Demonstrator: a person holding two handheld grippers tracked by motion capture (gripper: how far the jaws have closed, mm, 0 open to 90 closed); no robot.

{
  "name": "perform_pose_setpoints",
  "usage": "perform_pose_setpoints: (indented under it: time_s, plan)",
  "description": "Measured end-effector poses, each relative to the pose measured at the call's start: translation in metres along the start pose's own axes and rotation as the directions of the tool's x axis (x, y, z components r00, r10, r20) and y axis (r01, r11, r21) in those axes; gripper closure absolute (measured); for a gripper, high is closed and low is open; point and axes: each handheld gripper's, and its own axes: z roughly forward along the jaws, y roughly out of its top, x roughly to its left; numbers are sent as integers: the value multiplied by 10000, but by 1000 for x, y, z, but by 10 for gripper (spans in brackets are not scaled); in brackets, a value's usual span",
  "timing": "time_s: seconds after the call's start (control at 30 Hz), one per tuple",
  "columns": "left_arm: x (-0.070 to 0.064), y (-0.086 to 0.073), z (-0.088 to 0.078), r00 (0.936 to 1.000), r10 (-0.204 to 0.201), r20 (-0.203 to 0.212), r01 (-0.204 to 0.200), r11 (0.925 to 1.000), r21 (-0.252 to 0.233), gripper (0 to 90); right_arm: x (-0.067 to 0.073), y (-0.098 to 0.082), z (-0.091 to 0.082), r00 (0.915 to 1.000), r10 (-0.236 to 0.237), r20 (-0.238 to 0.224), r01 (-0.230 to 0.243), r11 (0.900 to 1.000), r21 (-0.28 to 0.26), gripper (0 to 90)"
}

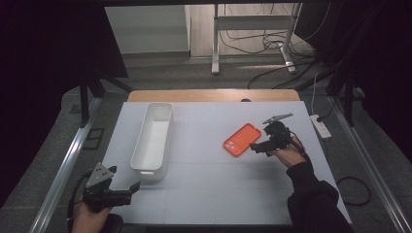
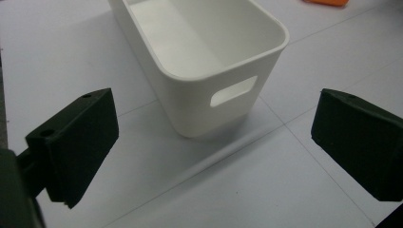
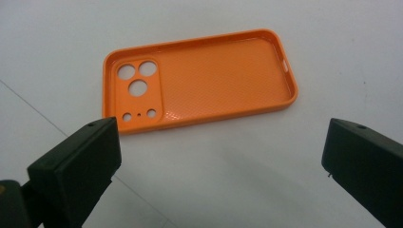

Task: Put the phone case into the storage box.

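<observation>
High view: orange phone case (image 1: 242, 139) flat on table (image 1: 204, 194), right of white bin (image 1: 153, 141). Right gripper (image 1: 254, 147) just beside case, left gripper (image 1: 134, 187) near bin; fingers released. Right gripper view: thin case risks sliding away when pinched

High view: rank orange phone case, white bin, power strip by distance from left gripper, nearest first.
From the left gripper, at the table's near left:
1. White bin, just ahead of it, left half.
2. Orange phone case, right of centre.
3. Power strip, off the table's right edge.
</observation>
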Motion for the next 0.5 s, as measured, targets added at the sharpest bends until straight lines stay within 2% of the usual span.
perform_pose_setpoints:
  time_s: [0.17, 0.33, 0.5]
  plan:
    - [0, 0, 0, 10000, 3, 1, -3, 10000, 0, 27, 0, 7, 5, 10000, -31, 42, 31, 10000, 34, 0]
    - [0, 0, 0, 10000, -6, 4, 6, 10000, 0, 27, -3, 16, 14, 9997, 264, -23, -263, 9996, 37, 0]
    - [0, 0, 0, 10000, -29, 18, 29, 10000, -9, 27, -7, 21, 21, 9995, 320, -24, -320, 9994, 118, 0]
